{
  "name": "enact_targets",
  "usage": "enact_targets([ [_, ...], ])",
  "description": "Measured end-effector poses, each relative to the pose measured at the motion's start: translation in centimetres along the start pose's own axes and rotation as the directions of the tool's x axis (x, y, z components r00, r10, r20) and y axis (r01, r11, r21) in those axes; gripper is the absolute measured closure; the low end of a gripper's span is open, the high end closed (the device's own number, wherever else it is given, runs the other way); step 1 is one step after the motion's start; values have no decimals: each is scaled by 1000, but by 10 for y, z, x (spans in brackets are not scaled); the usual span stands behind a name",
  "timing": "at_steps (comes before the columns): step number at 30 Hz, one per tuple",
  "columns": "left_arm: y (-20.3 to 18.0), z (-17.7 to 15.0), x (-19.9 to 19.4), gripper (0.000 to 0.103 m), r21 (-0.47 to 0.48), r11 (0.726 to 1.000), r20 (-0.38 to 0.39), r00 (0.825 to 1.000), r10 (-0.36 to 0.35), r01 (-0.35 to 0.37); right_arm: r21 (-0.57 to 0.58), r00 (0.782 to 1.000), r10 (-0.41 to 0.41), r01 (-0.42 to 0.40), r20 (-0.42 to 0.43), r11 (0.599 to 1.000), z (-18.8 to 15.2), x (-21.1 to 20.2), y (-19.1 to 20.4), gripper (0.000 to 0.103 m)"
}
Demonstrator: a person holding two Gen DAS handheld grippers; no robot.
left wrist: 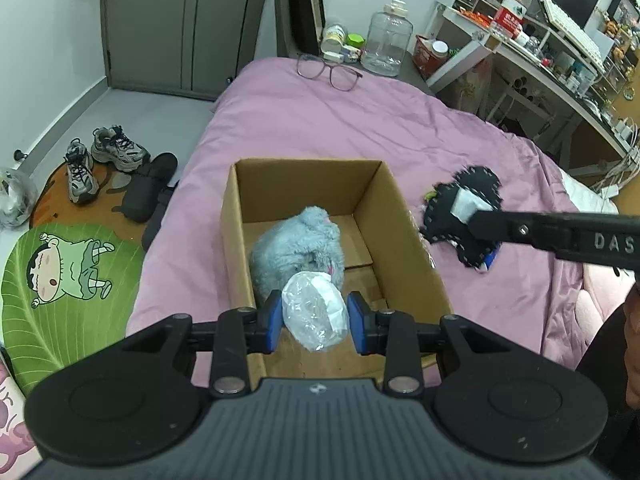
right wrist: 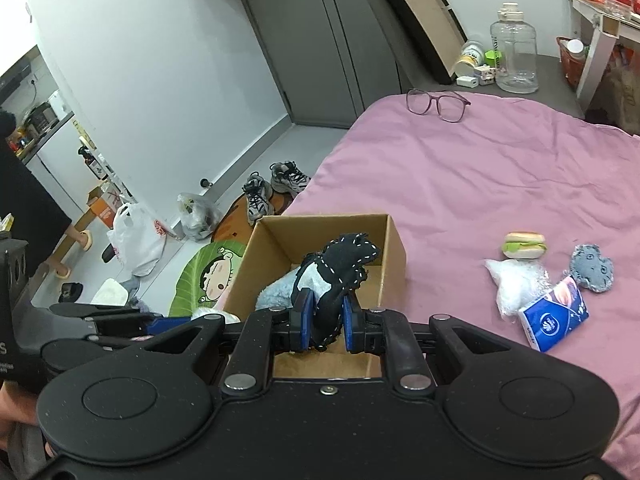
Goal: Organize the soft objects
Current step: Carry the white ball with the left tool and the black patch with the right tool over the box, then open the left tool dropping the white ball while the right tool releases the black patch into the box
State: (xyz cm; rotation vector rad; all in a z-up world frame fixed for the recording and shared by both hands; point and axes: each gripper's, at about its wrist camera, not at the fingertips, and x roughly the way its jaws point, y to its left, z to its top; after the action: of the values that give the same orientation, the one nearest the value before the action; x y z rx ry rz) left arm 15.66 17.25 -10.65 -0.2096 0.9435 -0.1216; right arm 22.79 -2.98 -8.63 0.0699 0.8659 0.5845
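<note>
Plush toy [left wrist: 298, 246] in box [left wrist: 400, 216] — box on bed [left wrist: 360, 120].

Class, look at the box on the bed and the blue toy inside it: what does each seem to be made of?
Box: apparently corrugated cardboard, matte brown, with folded flaps and raw edges.
Blue toy: looks like plush fabric, fuzzy pile, no sheen; filling unseen.

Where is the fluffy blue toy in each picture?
Left wrist view: the fluffy blue toy lies inside the cardboard box, at picture centre, just behind the held plastic bag.
Right wrist view: only its blue edge peeks out in the box, left of the black felt toy.
Shared landmark: the glasses.
</note>
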Motion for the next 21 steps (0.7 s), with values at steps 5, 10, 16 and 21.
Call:
enact_targets([
  [5,-1,-6,10,67,11,999,-20,999,43,-43,-2,1000,5,-5,-14,1000,0,9,2,87],
  [10,7,-8,16,65,-17,999,-35,998,49,-50,-8,1000,2,-2,-30,1000,0,19,1,87],
  [16,8,-5,14,63,-22,998,-22,998,52,-53,-12,999,-5,4,-39,1000,3,25,2,87],
  [21,4,2,16,63,-25,998,-12,998,65,-65,-30,999,-7,6,-38,1000,7,31,2,87],
])
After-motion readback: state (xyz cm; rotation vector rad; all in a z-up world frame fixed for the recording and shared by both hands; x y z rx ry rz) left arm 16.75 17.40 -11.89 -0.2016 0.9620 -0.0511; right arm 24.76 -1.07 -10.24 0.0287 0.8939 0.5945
